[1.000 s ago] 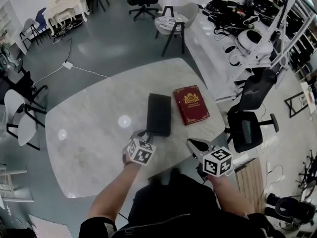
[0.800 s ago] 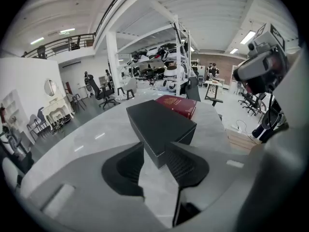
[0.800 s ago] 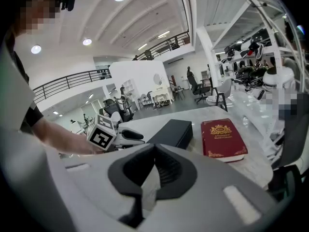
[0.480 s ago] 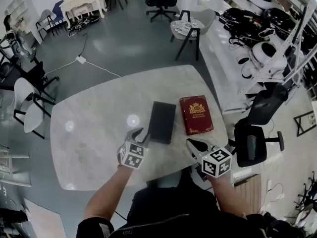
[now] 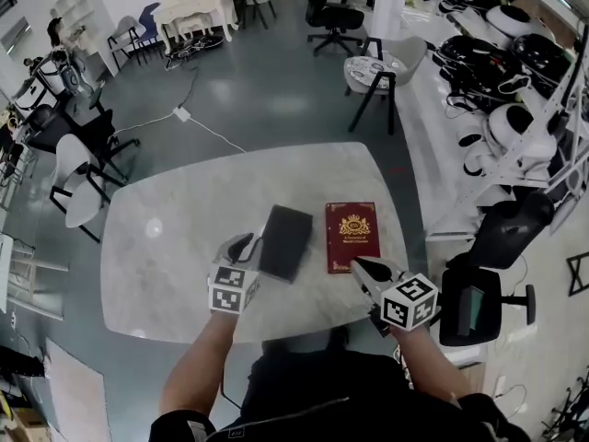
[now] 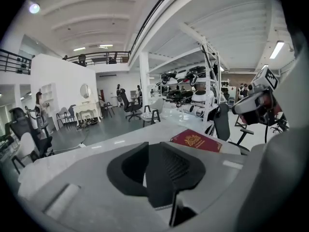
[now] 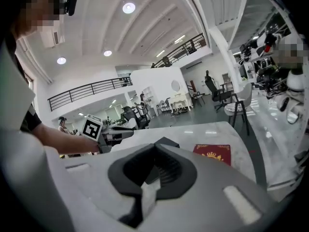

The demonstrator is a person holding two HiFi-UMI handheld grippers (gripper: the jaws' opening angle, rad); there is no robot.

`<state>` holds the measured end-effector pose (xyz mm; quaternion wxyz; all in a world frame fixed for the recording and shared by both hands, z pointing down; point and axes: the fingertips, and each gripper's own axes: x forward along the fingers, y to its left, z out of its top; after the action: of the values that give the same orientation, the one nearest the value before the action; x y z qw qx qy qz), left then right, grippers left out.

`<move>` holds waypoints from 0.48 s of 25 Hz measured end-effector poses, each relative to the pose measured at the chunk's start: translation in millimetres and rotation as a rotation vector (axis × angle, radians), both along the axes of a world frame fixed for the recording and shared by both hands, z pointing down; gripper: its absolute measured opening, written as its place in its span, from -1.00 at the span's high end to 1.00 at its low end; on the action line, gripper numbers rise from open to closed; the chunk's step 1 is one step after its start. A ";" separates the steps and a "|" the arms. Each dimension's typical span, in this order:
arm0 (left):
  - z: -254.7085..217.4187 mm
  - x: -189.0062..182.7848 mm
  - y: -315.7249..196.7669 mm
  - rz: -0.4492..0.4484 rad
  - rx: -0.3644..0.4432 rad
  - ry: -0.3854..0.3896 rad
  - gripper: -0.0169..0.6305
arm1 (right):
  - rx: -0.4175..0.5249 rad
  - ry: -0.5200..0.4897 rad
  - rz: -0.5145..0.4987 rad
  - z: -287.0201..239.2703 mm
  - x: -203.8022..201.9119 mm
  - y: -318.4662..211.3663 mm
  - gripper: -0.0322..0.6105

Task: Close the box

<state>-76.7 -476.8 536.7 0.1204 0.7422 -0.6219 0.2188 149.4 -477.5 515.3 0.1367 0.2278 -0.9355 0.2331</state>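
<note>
A flat black box (image 5: 283,242) lies slanted on the marble table (image 5: 166,256), with its lid down. A red box with a gold crest (image 5: 352,236) lies just right of it, also closed. My left gripper (image 5: 248,243) is at the black box's near left edge. Its jaws are closing, a dark gap still shows between the pads, and I see no pad pressing on the box. My right gripper (image 5: 357,265) hovers by the red box's near corner, shut and empty. The red box (image 6: 195,140) shows past the left jaws, and both the black box (image 7: 165,141) and the red box (image 7: 212,153) show past the right gripper (image 7: 154,149).
The table's front edge runs just under both grippers. A black office chair (image 5: 479,293) stands right of the table, white chairs (image 5: 78,187) stand to its left, and a stool (image 5: 377,72) is beyond its far side. Shelves of gear line the right.
The black box has turned, and it now lies at an angle to the red one. My left gripper has moved up to the box's left edge. The right gripper sits nearer the red box.
</note>
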 end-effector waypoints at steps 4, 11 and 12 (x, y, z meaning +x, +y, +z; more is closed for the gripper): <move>-15.4 22.2 -2.8 -0.039 0.033 0.003 0.73 | 0.011 -0.007 -0.035 -1.5 19.8 -11.3 0.89; -41.5 35.7 2.6 -0.088 0.066 0.034 0.77 | 0.038 -0.030 -0.084 -15.3 23.8 -25.6 0.89; -44.3 35.1 4.4 -0.092 0.067 0.041 0.77 | 0.048 -0.032 -0.088 -19.1 21.2 -26.7 0.89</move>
<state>-41.6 -472.4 492.5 0.1179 0.7206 -0.6599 0.1769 170.6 -504.2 496.2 0.1262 0.1857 -0.9520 0.2082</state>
